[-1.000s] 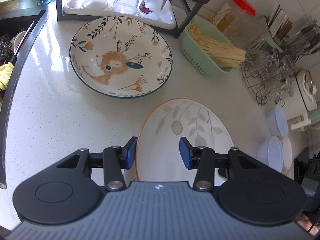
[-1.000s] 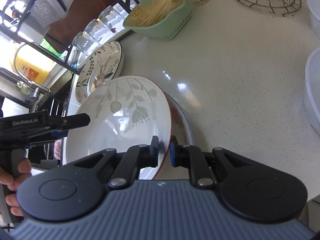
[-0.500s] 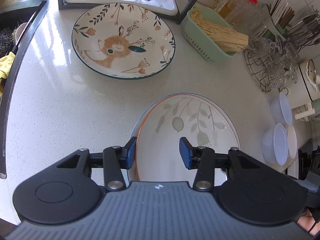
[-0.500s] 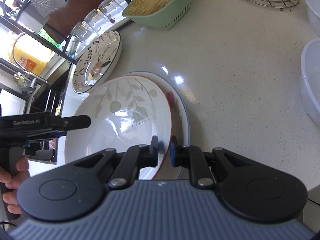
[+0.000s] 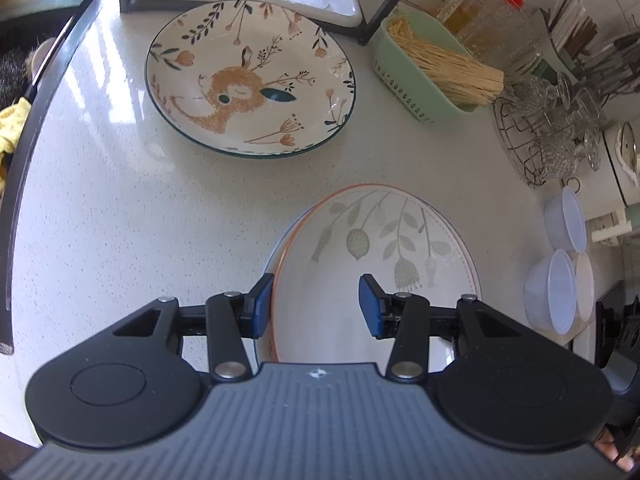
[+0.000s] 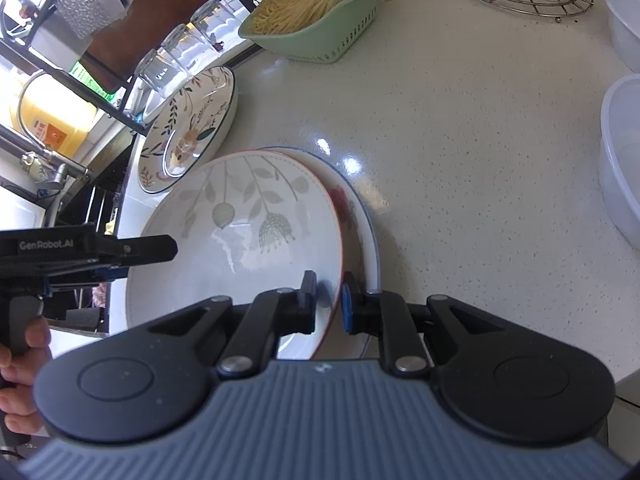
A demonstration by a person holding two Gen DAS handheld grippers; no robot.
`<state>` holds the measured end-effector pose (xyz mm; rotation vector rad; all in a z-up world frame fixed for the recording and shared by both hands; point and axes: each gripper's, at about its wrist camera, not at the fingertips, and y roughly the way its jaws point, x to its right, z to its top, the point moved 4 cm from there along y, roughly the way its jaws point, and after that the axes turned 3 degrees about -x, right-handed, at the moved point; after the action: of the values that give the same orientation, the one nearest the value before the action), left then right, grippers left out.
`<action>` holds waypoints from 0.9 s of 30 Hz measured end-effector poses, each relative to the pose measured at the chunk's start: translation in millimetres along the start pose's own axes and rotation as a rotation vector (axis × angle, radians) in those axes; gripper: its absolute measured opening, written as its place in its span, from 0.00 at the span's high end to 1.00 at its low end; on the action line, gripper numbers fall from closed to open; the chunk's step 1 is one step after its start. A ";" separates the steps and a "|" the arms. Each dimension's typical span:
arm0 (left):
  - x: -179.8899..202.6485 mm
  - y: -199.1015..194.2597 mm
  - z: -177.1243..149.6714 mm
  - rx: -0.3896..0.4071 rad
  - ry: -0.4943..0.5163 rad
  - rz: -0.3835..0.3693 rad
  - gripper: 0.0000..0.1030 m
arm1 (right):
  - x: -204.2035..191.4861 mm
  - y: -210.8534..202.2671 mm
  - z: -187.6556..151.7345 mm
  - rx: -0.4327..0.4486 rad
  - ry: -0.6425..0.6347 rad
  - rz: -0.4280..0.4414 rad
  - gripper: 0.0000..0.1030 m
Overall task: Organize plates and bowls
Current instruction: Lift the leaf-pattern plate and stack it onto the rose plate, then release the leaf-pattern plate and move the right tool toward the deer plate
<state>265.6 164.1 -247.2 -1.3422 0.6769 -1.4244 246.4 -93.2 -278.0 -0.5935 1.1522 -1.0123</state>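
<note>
My right claw (image 6: 327, 300): pinching the rim of the leaf bowl (image 6: 240, 236), which sits tilted on a blue-rimmed plate (image 6: 362, 216) on the counter (image 6: 460, 140). My left claw (image 5: 316, 306): spread, over the bowl's near edge. Deer plate (image 5: 250, 80): beyond, apart.

Left gripper (image 5: 316, 304) above near edge of leaf-pattern plate (image 5: 372, 264), jaws wide apart, gripping nothing. Blue-rimmed plate (image 5: 269, 256) peeks from beneath it. Deer plate (image 5: 250, 80) farther back on counter (image 5: 120, 220). Green basket (image 5: 424, 68) right; plastic bowls (image 5: 560, 280) at right edge.
</note>
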 end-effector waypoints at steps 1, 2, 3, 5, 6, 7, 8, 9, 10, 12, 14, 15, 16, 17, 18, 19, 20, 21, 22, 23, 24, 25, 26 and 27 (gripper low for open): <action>-1.0 0.0 0.7 -0.007 -0.011 -0.003 0.51 | 0.9 -0.5 -0.5 0.001 0.002 0.002 0.84; -1.8 0.0 1.4 -0.013 -0.021 -0.006 0.51 | 1.2 -0.5 -0.7 0.003 0.004 0.004 0.84; -2.5 -0.2 1.9 -0.017 -0.030 -0.010 0.51 | 1.1 -0.4 -0.9 0.005 0.006 0.005 0.84; -4.3 -0.5 3.1 -0.025 -0.050 -0.021 0.51 | 1.1 -0.4 -1.4 0.008 0.009 0.007 0.85; -5.0 -0.6 3.5 -0.031 -0.057 -0.025 0.51 | 1.2 -0.4 -1.7 0.009 0.010 0.008 0.85; -5.6 -0.6 3.9 -0.037 -0.065 -0.028 0.51 | 1.7 -0.5 -2.0 0.009 0.012 0.010 0.85; -6.3 -0.9 4.0 -0.041 -0.072 -0.031 0.51 | 1.9 -0.5 -2.3 0.008 0.014 0.011 0.85; -7.0 -1.1 4.2 -0.045 -0.078 -0.035 0.51 | 2.3 -0.6 -2.4 0.009 0.015 0.012 0.85; -7.8 -1.2 4.4 -0.049 -0.085 -0.039 0.51 | 2.8 -0.6 -2.2 0.009 0.017 0.013 0.85; -10.0 -1.1 5.6 -0.057 -0.099 -0.053 0.50 | 2.9 -0.7 -2.1 0.010 0.019 0.012 0.85; -15.2 -1.4 7.5 -0.067 -0.134 -0.077 0.50 | 2.1 -0.7 -1.8 0.008 0.015 0.007 0.85; -18.3 -2.0 8.4 -0.073 -0.151 -0.090 0.50 | 1.2 0.0 -1.7 0.006 0.011 0.005 0.84; -21.1 -2.9 8.8 -0.074 -0.165 -0.100 0.50 | 0.2 0.3 -1.5 0.005 0.006 0.003 0.84; -23.6 -3.9 8.9 -0.073 -0.177 -0.107 0.50 | -0.9 1.0 -1.0 0.003 0.001 0.001 0.84; -25.5 -4.9 9.1 -0.074 -0.185 -0.111 0.50 | -1.6 1.7 -0.6 0.001 -0.002 0.000 0.84; -26.9 -6.2 9.0 -0.075 -0.191 -0.111 0.50 | -1.8 2.6 0.0 -0.001 -0.004 0.001 0.84; -28.2 -7.6 9.0 -0.074 -0.193 -0.098 0.49 | -2.8 2.9 0.5 -0.001 -0.009 0.000 0.85; -30.3 -9.1 8.9 -0.070 -0.191 -0.085 0.49 | -4.6 2.9 1.0 0.001 -0.019 -0.001 0.86; -32.3 -11.3 9.0 -0.059 -0.189 -0.100 0.49 | -5.9 3.0 1.3 0.003 -0.030 -0.012 0.86; -34.0 -12.5 8.5 -0.056 -0.192 -0.117 0.49 | -6.5 3.3 1.8 0.007 -0.038 -0.020 0.86; -35.6 -13.5 8.2 -0.057 -0.193 -0.125 0.49 | -6.4 3.3 2.5 0.008 -0.038 -0.022 0.85; -36.4 -14.8 8.2 -0.053 -0.186 -0.127 0.49 | -6.8 3.5 3.2 0.009 -0.038 -0.023 0.86; -36.2 -16.3 8.1 -0.047 -0.176 -0.124 0.49 | -6.9 3.5 3.8 0.010 -0.039 -0.027 0.85; -35.8 -18.0 8.2 -0.040 -0.168 -0.120 0.49 | -7.8 3.0 4.5 0.013 -0.043 -0.034 0.86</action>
<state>263.0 204.6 -242.5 -1.5361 0.5237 -1.3801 251.2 -85.4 -275.5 -0.6235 1.1001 -1.0311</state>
